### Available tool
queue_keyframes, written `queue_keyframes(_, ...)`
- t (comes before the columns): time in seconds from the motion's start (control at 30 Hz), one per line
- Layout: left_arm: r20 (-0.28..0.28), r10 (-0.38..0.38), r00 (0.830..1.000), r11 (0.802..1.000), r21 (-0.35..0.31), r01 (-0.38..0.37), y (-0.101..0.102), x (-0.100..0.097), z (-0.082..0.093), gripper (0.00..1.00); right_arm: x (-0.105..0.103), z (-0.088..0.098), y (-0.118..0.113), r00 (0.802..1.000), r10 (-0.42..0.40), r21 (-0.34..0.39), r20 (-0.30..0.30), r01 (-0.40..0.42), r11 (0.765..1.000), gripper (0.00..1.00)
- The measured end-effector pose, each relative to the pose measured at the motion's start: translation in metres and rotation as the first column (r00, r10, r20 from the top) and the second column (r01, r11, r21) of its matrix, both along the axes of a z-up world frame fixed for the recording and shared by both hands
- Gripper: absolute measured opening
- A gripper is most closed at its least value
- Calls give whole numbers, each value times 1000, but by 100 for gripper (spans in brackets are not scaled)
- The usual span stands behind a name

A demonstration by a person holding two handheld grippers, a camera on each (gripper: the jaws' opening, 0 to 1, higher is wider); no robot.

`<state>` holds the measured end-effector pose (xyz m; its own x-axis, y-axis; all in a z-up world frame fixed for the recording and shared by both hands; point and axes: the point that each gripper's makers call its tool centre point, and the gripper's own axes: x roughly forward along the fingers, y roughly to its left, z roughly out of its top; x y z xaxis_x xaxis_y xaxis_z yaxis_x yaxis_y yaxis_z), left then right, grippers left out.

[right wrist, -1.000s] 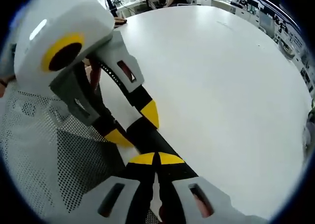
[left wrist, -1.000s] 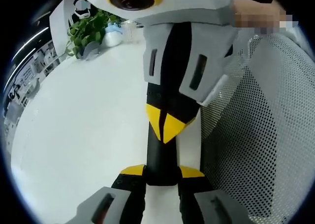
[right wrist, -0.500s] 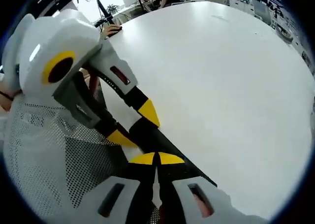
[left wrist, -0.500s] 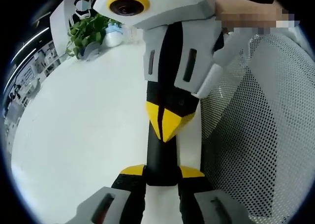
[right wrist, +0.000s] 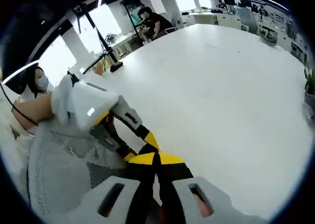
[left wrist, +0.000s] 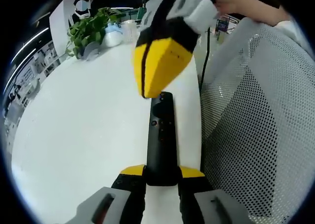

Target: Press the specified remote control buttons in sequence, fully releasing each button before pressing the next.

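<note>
Left gripper view: left gripper point(left wrist: 162, 172) clamps near end of remote point(left wrist: 161, 135) on table point(left wrist: 74, 135); right gripper point(left wrist: 160, 69) now lifted off buttons, press released. Right gripper view: jaws together, empty; next button due.

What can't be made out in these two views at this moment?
- Left gripper view: the remote's near end is hidden between the left hand-held gripper's yellow tips; its button markings are too small to read.
- Left gripper view: the right hand-held gripper covers the remote's far end; contact cannot be judged.
- Right gripper view: the remote is hidden behind the closed yellow tips.
</note>
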<state>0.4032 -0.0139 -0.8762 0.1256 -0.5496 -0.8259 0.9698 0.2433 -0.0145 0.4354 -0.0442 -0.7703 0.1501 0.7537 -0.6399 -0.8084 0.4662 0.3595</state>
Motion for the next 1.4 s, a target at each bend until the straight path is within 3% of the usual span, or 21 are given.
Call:
queue_keyframes(0.13, -1, 0, 1000, 1000, 0, 0, 0, 0, 0, 25, 3, 36, -6, 993, -61, 117, 103, 49, 992, 0)
queue_keyframes(0.27, -1, -1, 1000, 1000, 3, 1, 0, 0, 0, 25, -1, 72, -18, 967, -181, 241, 178, 135, 961, 0)
queue_keyframes(0.43, -1, 1, 1000, 1000, 2, -1, 0, 0, 0, 25, -2, 103, -41, 905, -282, 275, 319, 196, 941, 0)
queue_keyframes(0.53, -1, 1, 1000, 1000, 0, -1, 0, 0, 0, 25, 1, 120, -60, 852, -370, 301, 371, 266, 916, 3)
queue_keyframes(0.7, 0, 2, 1000, 1000, -1, -2, 0, 0, 0, 25, 7, 122, -93, 756, -445, 261, 480, 361, 895, 16)
queue_keyframes(0.9, 0, 2, 1000, 1000, 0, -2, 0, 0, 0, 25, 7, 118, -113, 710, -519, 285, 477, 433, 855, 34)
queue_keyframes(1.07, 0, 4, 1000, 1000, -3, -4, 0, 0, 0, 25, 8, 111, -125, 673, -546, 270, 500, 478, 836, 48)
queue_keyframes(1.17, 2, 4, 1000, 1000, -3, -4, 0, 0, 0, 25, 11, 112, -136, 628, -586, 284, 512, 520, 805, 60)
queue_keyframes(1.2, 1, 4, 1000, 1000, 0, -4, 0, 0, 0, 25, 13, 112, -141, 600, -603, 294, 526, 537, 790, 67)
queue_keyframes(1.33, 2, 8, 1000, 1000, -2, -8, 0, 0, 0, 25, 14, 106, -148, 565, -612, 279, 553, 567, 775, 78)
queue_keyframes(1.4, 2, 10, 1000, 1000, -3, -10, 0, 0, 0, 25, 16, 106, -150, 538, -627, 286, 563, 586, 759, 82)
